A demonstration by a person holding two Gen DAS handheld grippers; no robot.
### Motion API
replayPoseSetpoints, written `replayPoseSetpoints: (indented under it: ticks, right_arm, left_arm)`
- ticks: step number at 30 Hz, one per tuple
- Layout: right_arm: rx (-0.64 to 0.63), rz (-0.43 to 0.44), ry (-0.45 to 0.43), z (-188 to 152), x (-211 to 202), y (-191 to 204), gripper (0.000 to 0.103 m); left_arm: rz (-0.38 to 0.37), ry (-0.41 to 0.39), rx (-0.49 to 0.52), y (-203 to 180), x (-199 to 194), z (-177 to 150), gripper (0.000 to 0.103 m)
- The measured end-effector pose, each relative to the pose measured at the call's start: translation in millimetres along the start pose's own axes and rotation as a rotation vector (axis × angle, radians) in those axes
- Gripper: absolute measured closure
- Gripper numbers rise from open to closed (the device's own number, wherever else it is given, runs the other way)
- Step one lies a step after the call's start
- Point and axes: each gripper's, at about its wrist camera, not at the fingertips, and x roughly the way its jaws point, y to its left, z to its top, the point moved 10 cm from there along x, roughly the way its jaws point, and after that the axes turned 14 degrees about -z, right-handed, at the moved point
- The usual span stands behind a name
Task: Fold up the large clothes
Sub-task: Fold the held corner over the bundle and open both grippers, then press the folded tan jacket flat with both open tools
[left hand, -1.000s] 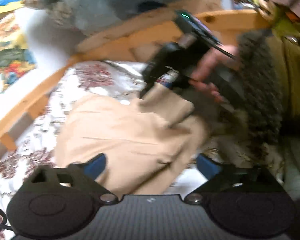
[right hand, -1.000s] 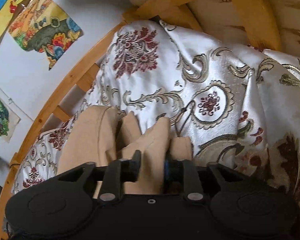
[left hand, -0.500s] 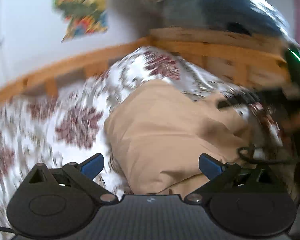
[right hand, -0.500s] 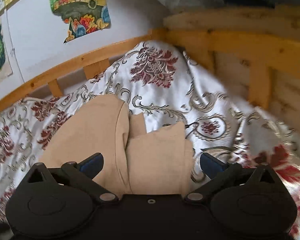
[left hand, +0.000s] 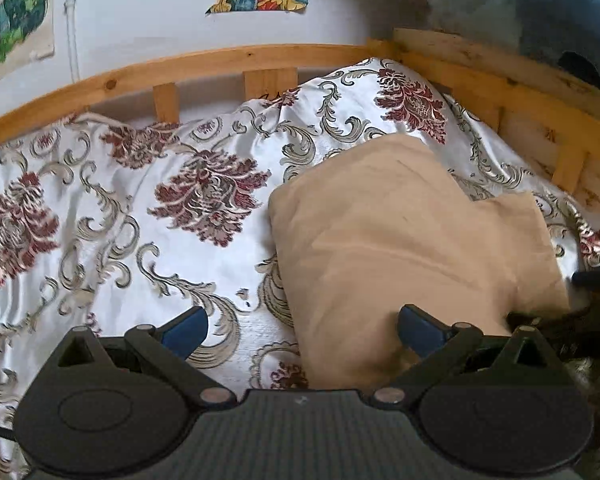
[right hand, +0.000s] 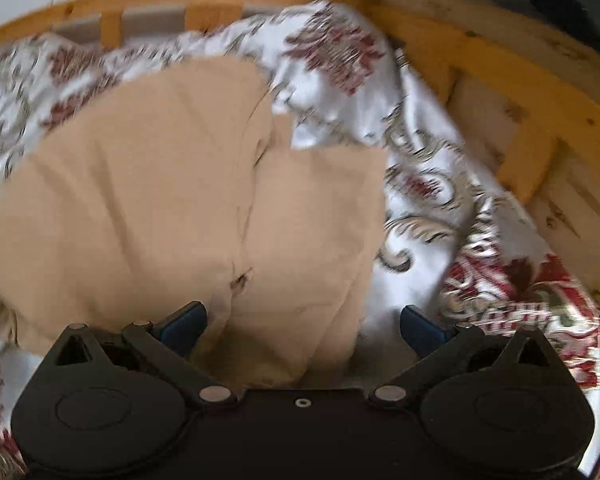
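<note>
- The tan garment [left hand: 404, 240] lies folded on the floral bedspread [left hand: 120, 220], near the bed's wooden rail [left hand: 500, 92].
- Left hand-held gripper [left hand: 302, 330]: jaws spread, straddling the garment's near edge, gripping nothing.
- Right hand-held gripper [right hand: 302, 326]: spread too, over the garment's [right hand: 160, 184] near edge.
- Bare bedspread stretches left of the garment.

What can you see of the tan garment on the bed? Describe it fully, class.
The tan folded cloth garment is plain, soft and matte, with light creases. It lies in a compact bundle of overlapping layers, a smaller flap resting beside the main panel. It rests on the white floral satin bedspread near the wooden bed rail. Neither gripper holds it.
</note>
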Motion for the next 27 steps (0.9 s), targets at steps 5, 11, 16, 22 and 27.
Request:
replayPoseSetpoints:
  ticks: [5,11,16,22,27]
  right_arm:
    - [0.028,0.01,0.003,-2.2,2.4,-0.8,0.001]
    - [0.178,-0.022,-0.205,25.9,-25.5,-22.3,0.001]
    - [0.191,0.007,-0.318,51.0,-32.5,-15.4,0.001]
    - [0.056,0.136,-0.396,119.9,-22.3,30.4,0.001]
    - [0.021,0.201,-0.349,157.1,0.8,72.4,0.001]
  left_arm:
    - [-0.145,0.085,-0.092,-3.6,24.9,-19.1,0.0]
    - [-0.331,0.183,-0.436,15.6,49.5,-49.6,0.0]
    - [-0.334,0.169,-0.404,14.6,51.7,-50.5,0.0]
    - [-0.337,0.168,-0.398,16.4,51.8,-50.3,0.0]
    - [-0.323,0.164,-0.359,15.1,49.8,-49.2,0.0]
